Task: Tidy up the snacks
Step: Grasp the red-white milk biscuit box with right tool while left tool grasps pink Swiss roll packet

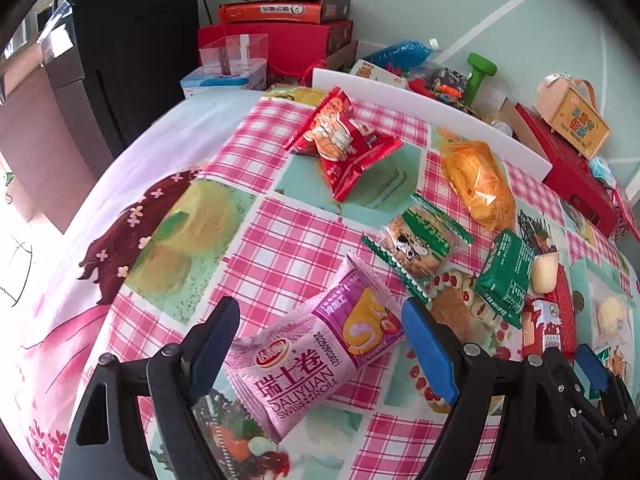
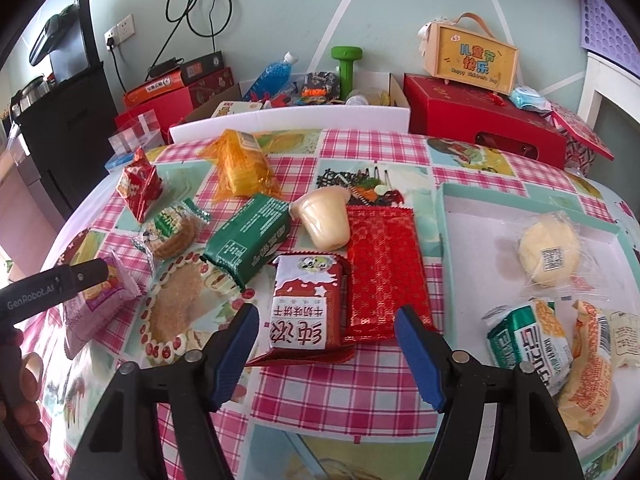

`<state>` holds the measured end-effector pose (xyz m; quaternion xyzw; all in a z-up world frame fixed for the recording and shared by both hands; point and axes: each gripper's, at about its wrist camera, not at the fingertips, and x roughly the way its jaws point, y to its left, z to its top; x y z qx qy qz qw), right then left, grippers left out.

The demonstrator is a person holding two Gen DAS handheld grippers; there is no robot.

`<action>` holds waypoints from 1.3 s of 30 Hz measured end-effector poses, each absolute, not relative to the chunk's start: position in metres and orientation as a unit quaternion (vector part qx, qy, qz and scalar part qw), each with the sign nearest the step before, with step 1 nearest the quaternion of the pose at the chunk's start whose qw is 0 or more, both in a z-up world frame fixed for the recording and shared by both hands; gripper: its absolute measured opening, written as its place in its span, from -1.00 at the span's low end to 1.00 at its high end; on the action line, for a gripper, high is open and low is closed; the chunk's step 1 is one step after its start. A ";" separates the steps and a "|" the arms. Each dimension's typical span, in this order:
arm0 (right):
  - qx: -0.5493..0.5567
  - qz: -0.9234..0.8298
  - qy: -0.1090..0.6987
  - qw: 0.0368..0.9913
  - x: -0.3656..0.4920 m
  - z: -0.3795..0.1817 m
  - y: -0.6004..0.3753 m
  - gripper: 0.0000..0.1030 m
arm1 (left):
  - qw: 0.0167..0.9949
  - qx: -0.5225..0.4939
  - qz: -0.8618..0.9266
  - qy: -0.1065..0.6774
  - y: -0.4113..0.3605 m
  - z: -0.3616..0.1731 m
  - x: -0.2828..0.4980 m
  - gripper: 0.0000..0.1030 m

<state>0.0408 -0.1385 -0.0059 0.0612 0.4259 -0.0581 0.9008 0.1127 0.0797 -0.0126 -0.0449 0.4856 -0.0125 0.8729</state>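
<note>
Clearly each open, empty gripper straddles one snack on the counter (image 2: 360,392): left gripper (image 1: 320,344) the pink Swiss roll packet (image 1: 316,360), right gripper (image 2: 326,344) the red-and-white biscuit pack (image 2: 308,304) beside it. Close squarely across each middle. Only the right view shows the sorted packets (image 2: 536,344).

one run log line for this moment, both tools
left tool: open, astride pink swiss roll pack | right tool: open, over red-white biscuit pack | nothing gripped
</note>
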 end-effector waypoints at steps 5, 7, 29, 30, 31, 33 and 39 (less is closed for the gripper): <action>0.058 -0.055 0.431 0.899 0.043 -0.010 -0.135 0.35 | 0.867 -0.035 -0.025 0.496 0.074 -0.021 0.112 0.62; 0.058 -0.053 0.432 0.898 0.043 -0.011 -0.134 0.34 | 0.863 -0.040 -0.035 0.502 0.072 -0.023 0.111 0.61; 0.044 -0.046 0.441 0.895 0.048 -0.023 -0.129 0.02 | 0.861 -0.020 -0.057 0.506 0.042 -0.033 0.112 0.02; 0.039 -0.046 0.441 0.896 0.048 -0.024 -0.127 0.02 | 0.861 -0.015 -0.055 0.506 0.040 -0.033 0.112 0.01; 0.037 -0.045 0.441 0.896 0.047 -0.023 -0.126 0.02 | 0.861 -0.014 -0.055 0.506 0.039 -0.033 0.112 0.00; 0.041 -0.040 0.441 0.896 0.047 -0.022 -0.126 0.00 | 0.861 -0.016 -0.057 0.506 0.038 -0.033 0.112 -0.06; 0.046 -0.024 0.440 0.897 0.046 -0.019 -0.124 -0.09 | 0.861 -0.015 -0.059 0.506 0.034 -0.031 0.107 -0.10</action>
